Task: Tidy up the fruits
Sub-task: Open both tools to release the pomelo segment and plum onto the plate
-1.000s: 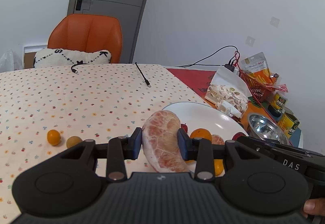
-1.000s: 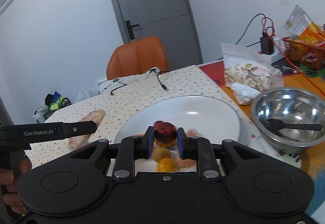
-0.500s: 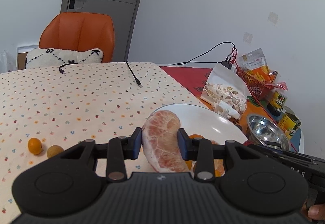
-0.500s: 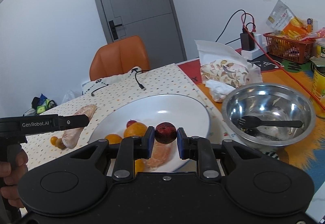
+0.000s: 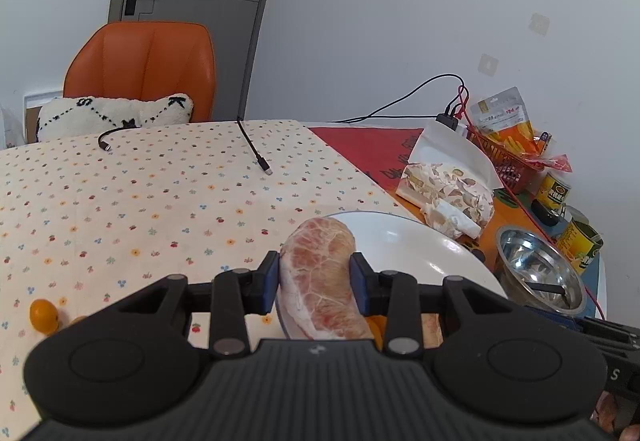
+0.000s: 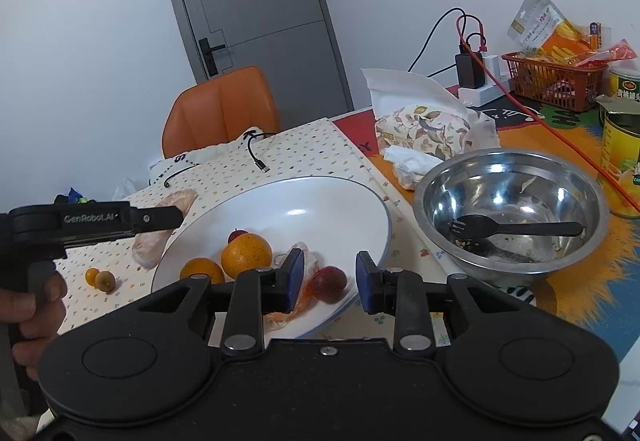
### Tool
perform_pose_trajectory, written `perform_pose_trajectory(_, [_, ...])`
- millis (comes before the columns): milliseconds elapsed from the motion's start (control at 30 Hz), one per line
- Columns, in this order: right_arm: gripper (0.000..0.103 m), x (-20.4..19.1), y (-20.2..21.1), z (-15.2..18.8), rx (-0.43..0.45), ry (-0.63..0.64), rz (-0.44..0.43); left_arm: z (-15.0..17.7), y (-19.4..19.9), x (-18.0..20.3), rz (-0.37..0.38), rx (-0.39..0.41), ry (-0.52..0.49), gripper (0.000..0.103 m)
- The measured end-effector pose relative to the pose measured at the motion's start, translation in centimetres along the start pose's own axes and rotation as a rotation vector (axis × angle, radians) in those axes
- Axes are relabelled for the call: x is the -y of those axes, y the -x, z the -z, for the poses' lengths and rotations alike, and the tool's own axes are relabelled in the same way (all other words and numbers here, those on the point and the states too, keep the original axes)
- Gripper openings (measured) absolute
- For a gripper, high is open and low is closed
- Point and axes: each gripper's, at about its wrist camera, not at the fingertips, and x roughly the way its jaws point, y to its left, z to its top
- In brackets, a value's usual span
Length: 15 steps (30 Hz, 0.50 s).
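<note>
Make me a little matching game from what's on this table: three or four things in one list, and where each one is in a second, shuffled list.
Things
1. peeled pink pomelo segment
2. dark red plum
3. black plastic fork
4. small orange kumquat

Places
A. on the flowered tablecloth, outside any dish
B. inside the shiny steel bowl
C. lying in the white plate
D. clamped in the left gripper

Pairs: 1-D, 2-C, 3-B, 4-A

"GenRobot.AI" on left gripper (image 6: 176, 216)
</note>
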Motion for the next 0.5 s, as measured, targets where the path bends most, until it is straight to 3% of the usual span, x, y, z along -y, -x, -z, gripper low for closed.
perform_pose_trajectory(133, [0.030, 0.2, 0.3, 0.1, -0.003, -0.009, -0.001, -0.3, -0.5, 0.1, -0.002, 0.000, -0.005, 0.036])
perform_pose_trajectory(267, [0.031, 0.2, 0.5, 0.3, -0.005, -0.014, -0.007, -0.4, 0.1, 0.2, -0.026, 0.045, -0.014, 0.052])
perform_pose_trajectory(500, [0.036, -0.4, 0.6, 0.6, -0.009, -0.016, -0.031, -0.3, 1.5, -0.9, -0.041, 0.043, 0.007, 0.058])
